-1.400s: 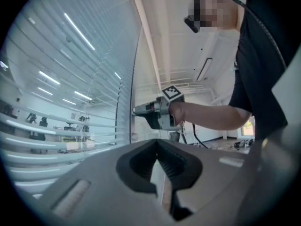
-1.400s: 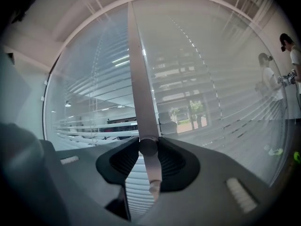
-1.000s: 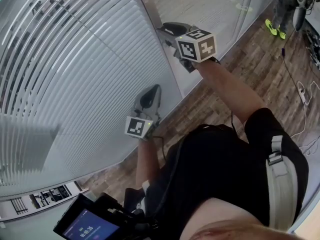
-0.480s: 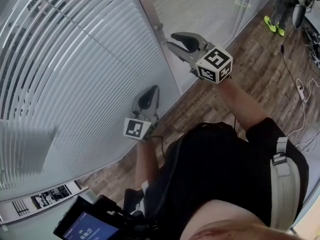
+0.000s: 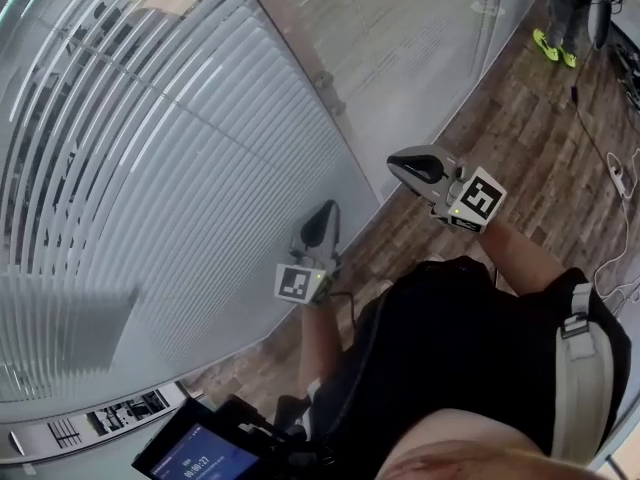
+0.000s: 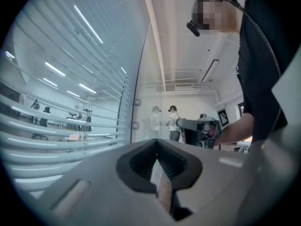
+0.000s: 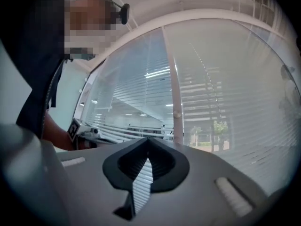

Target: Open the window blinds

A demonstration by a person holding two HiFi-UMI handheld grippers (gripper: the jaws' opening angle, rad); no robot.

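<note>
**Right gripper dropped clear of the blinds**

Since the earlier frame the right gripper (image 5: 398,162) had sunk down and away from the window blinds (image 5: 150,168), its jaws closing together on nothing. The left gripper (image 5: 322,213) hung level just beside the blinds, jaws likewise together and empty. The slats (image 7: 141,131) looked only partly tilted. With the knob (image 7: 177,115) on the post (image 7: 174,74) beside the blinds let go, they risked staying half open.

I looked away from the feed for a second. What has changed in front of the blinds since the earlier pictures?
The right gripper has come down and away from the post between the panes, toward the person. Its jaws, open half a second ago, have just closed with nothing between them. The left gripper stayed where it was, shut and empty. The blinds show no clear change.
</note>
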